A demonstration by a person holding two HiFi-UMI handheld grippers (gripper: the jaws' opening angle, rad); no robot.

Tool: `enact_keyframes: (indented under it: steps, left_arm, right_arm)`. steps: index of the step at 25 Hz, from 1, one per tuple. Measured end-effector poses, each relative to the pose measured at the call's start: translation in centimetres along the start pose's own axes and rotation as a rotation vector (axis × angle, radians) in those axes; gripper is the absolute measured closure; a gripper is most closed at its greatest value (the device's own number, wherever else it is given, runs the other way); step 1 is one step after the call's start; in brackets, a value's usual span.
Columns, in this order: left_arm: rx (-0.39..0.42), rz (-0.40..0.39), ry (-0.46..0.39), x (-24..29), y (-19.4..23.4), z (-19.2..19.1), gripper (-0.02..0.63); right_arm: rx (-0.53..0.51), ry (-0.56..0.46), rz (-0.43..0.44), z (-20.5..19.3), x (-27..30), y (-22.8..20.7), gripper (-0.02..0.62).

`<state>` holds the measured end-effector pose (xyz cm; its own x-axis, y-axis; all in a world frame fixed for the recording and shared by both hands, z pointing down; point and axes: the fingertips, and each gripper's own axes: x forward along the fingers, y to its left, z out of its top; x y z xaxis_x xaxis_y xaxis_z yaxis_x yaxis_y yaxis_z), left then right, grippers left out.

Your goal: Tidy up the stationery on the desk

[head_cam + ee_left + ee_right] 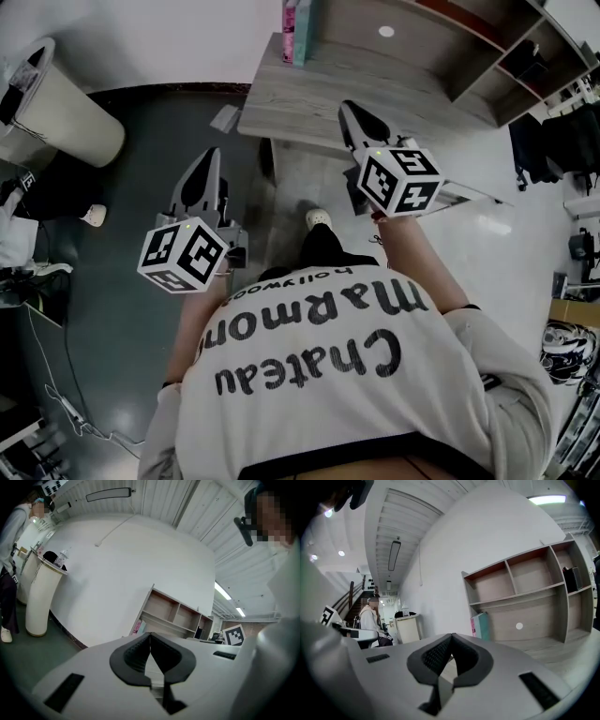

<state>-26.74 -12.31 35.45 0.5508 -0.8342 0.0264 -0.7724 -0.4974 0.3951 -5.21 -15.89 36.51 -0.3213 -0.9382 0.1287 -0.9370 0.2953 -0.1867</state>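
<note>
- Desk [309,103]: the wooden top is nearly bare, so I judge this to be the approach step.
- Shelf unit [450,47]: it stands along the desk's back edge.
- White cylindrical stand [56,103]: it is on the floor well to the left and blocks nothing.
- Left gripper [208,159], right gripper [349,107]: both tongs are closed together and empty. The right is over the desk's front edge, the left short of it.
- Pink and teal books [298,33]: they stand upright at the desk's back left corner. The next move calls for reaching in and opening the tongs.

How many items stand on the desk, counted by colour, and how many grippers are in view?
Pink item: 1
Teal item: 1
Grippers, the left gripper and the right gripper, both shut and empty: 2
Total: 4
</note>
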Motion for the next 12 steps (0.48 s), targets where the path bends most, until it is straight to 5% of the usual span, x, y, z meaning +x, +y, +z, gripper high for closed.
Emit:
enact_keyframes:
  steps: [12]
  left_arm:
    - [-0.036,-0.017,0.041,-2.1,0.4,-1.6,0.591]
  right_arm:
    - [-0.029,0.053,-0.044,-1.5,-1.8,1.6,0.583]
